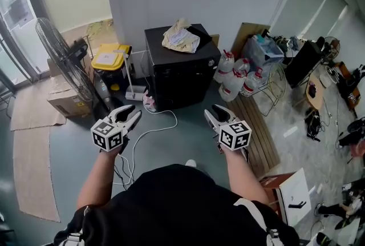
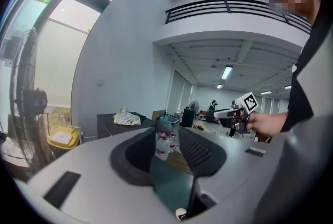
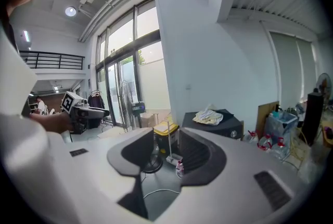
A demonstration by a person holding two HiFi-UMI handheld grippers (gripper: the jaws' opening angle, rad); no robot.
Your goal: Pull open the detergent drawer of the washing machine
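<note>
While both stand just short of the black washing machine [image 1: 181, 71], the left gripper [image 1: 136, 111] and right gripper [image 1: 211, 111] hold their jaws apart, empty.

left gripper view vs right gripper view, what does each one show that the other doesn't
Only the left gripper view shows the right gripper, held out in the person's hand. Only the right gripper view shows the left gripper and a white cable on the floor. Both show the black washing machine with a crumpled bundle on top, the yellow bin, the water jugs, and that gripper's own jaws standing open with nothing between them.
</note>
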